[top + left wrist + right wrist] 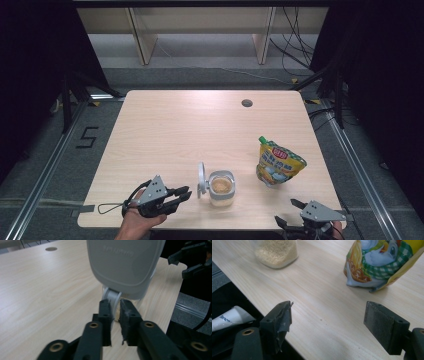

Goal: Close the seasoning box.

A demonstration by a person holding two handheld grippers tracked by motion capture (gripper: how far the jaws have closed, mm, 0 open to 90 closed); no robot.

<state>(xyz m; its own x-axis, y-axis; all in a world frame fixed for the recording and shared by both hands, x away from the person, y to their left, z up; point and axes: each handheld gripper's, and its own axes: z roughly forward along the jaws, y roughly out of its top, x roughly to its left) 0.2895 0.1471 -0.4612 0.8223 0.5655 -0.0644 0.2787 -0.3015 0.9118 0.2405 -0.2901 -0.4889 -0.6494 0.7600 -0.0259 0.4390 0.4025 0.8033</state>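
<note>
Left gripper (184, 192) sits at the near-left of the table, jaws pointing right toward the jar (221, 188). Jaws nearly together, only a thin slit between the pads, nothing clamped in them. In the left gripper view the tips (115, 302) sit right at the hinge of the jar's flip lid (125, 262), which stands upright and open; can't tell if the tips touch the hinge.

The jar is a clear container with tan granules, open top, standing upright near the front edge, just right of the left gripper. Open lid (201, 179) is on the jar's left side, facing that gripper. Lid's long axis runs vertical, so the lid stands edge-on between jaws and jar.

Right gripper (288, 211) is at the near-right corner, jaws wide apart, empty, pads (382, 325) aimed over the table toward the yellow spout pouch (278, 162), green cap up. The pouch stands right of the jar, well apart from it. Left gripper is clearly nearer the jar; right is nearer the pouch.

Judgement: next move looks like pushing the lid rightward to shut it.

Surface: light wood-grain tabletop (170, 135), round cable hole (246, 103) at the far right. Room: dark surround, grey floor, cables behind.
</note>
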